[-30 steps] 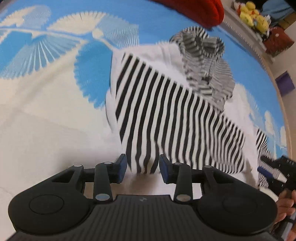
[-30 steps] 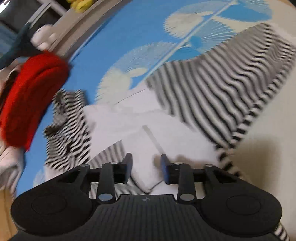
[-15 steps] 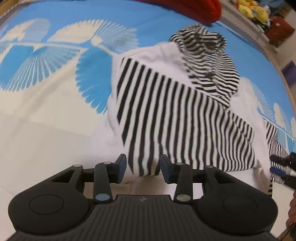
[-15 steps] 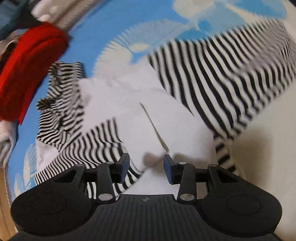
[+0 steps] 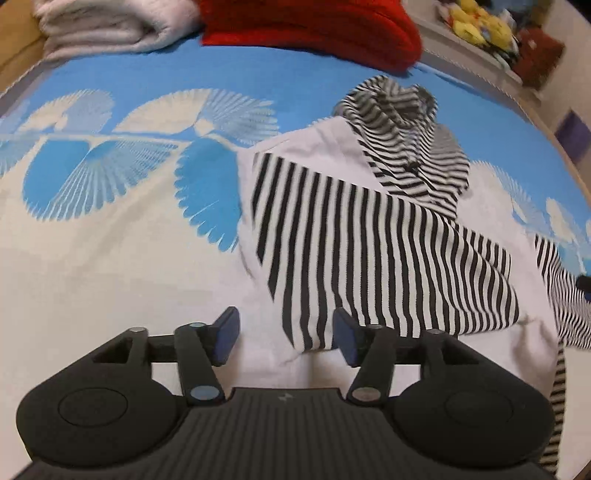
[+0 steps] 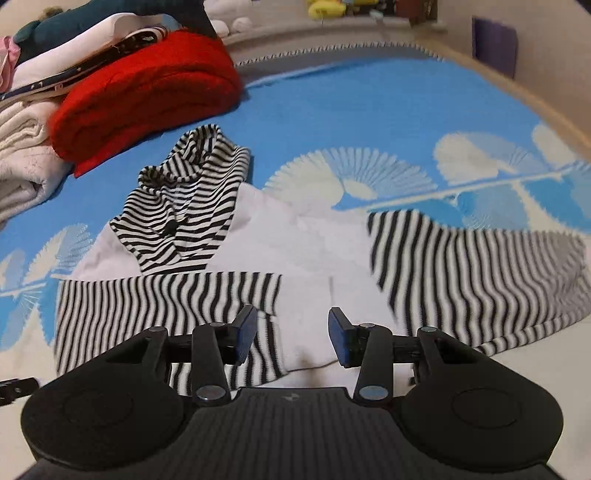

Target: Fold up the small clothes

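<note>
From the left wrist camera, the left gripper (image 5: 284, 334) looks down at a bed. Its jaws are opening, and its blue pads (image 5: 226, 334) press on nothing. The end of a striped sleeve (image 5: 362, 243) lies under the gap between them, loose and let go. The sleeve belongs to a small hoodie (image 5: 321, 147) with a white body and black and white stripes. The hoodie lies flat on a blue and white blanket (image 5: 110, 184). This sleeve is folded across the white body. The striped hood (image 5: 402, 122) is bunched up at the far end. Behind it sit a folded red cloth (image 5: 314, 26) and a folded white towel (image 5: 107, 22). Yellow soft toys (image 5: 476, 26) sit on a ledge far back on the right.

From the right wrist camera, the right gripper (image 6: 291, 334) hangs over the near edge of the hoodie (image 6: 306, 240). Its jaws stand apart and hold nothing. White cloth from the hoodie shows under the gap, but the pads (image 6: 338, 338) do not pinch it. One striped sleeve (image 6: 166, 299) lies folded across the body on the left side of the picture. The other sleeve (image 6: 476, 262) lies on the right side and looks blurry. The hood (image 6: 184, 206) rests near the red cloth (image 6: 147, 96). More folded clothes (image 6: 66, 55) are stacked on top of the red cloth
</note>
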### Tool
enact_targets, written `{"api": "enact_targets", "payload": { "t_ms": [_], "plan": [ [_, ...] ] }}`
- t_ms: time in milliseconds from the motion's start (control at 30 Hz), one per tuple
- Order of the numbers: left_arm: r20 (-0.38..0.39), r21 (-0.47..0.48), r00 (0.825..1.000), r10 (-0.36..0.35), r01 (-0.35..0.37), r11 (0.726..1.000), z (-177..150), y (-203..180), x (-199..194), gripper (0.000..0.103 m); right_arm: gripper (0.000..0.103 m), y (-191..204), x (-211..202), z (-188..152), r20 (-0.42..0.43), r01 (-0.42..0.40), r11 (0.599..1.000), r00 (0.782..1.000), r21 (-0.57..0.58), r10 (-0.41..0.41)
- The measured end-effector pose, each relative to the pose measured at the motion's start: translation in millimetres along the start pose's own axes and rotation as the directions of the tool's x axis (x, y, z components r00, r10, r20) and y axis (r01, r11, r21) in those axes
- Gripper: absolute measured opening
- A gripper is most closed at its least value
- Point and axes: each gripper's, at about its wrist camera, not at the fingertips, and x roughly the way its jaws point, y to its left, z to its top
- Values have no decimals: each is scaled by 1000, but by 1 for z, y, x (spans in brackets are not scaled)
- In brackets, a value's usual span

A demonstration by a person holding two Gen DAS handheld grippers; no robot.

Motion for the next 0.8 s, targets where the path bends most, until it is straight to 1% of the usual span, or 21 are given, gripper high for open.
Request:
{"api": "enact_targets", "payload": {
  "t_ms": [100, 200, 267, 300, 367, 400, 467, 533, 567, 600, 633, 667, 700, 767, 800],
  "plan": [
    [34, -29, 999, 0, 1, 1000, -6, 5, -9, 64, 44, 3, -17, -6, 85, -66, 998, 994, -11, 67],
    [124, -44, 992, 18, -12, 999, -16, 3, -23, 70, 44, 19, -39, -14, 177, -92, 992, 978, -88, 106],
    [201, -41, 979, 35, -27, 999, -24, -2, -30, 75, 45, 30, -49, -21, 210, -100, 985, 969, -142, 129],
    [223, -45, 974, 45, -36, 998, -27, -5, -33, 76, 47, 33, -53, -24, 218, -106, 981, 966, -160, 140],
    [246, -70, 969, 32, -15, 997, -31, -9, -39, 76, 49, 38, -58, -31, 227, -121, 977, 961, -174, 159],
    [271, -79, 962, 28, -7, 997, -34, -12, -44, 78, 51, 39, -59, -35, 228, -123, 977, 960, -173, 161],
    [305, -73, 952, 34, -12, 997, -39, -20, -50, 79, 51, 38, -61, -42, 211, -112, 983, 967, -147, 142],
    [335, -55, 942, 30, -12, 998, -44, -30, -53, 79, 51, 34, -60, -48, 192, -120, 988, 972, -100, 138],
    [334, -52, 942, 45, -29, 998, -46, -37, -53, 79, 51, 30, -60, -52, 186, -122, 990, 973, -76, 134],
    [328, -51, 943, 46, -31, 998, -48, -43, -54, 79, 51, 27, -60, -56, 187, -120, 991, 974, -61, 129],
    [331, -44, 943, 29, -15, 999, -50, -49, -54, 79, 51, 22, -59, -61, 192, -111, 993, 974, -50, 118],
    [335, -25, 942, 12, -4, 1000, -52, -55, -53, 79, 51, 18, -56, -63, 181, -86, 996, 979, -38, 92],
    [332, 5, 943, 5, -7, 1000, -54, -64, -52, 79, 51, 12, -53, -63, 155, -60, 998, 986, -12, 61],
    [331, 57, 943, -24, 5, 998, -56, -78, -49, 79, 51, -6, -50, -61, 146, -91, 993, 986, 77, 79],
    [332, 84, 942, -45, 18, 996, -56, -85, -49, 79, 51, -16, -48, -58, 146, -93, 989, 986, 117, 75]
  ]
}}
